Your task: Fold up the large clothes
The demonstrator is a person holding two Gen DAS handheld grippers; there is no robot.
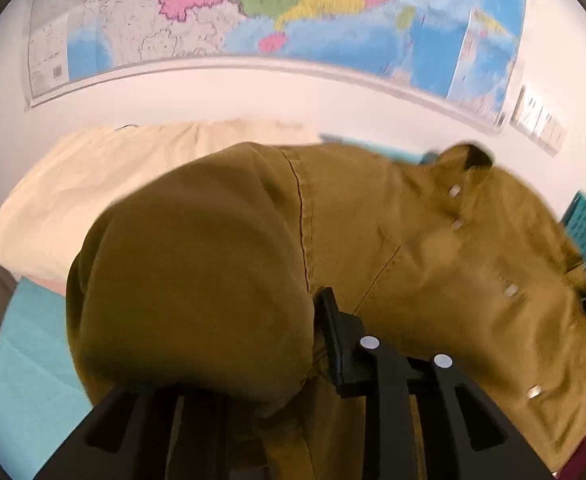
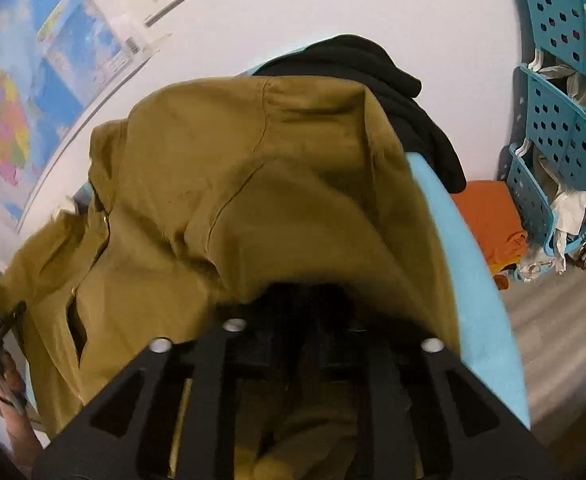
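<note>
Mustard-brown cotton, the shirt (image 1: pixel 393 248) hangs lifted over the turquoise bed sheet (image 1: pixel 33 360), below a wall map (image 1: pixel 253 8). Keep both corners level and taut while lowering, I judge. Left gripper (image 1: pixel 293 360) and right gripper (image 2: pixel 313 320) point forward, fingers pinching shirt fabric.

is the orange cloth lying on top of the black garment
No, the orange cloth sits lower right of the black garment, on the floor beside it.
</note>
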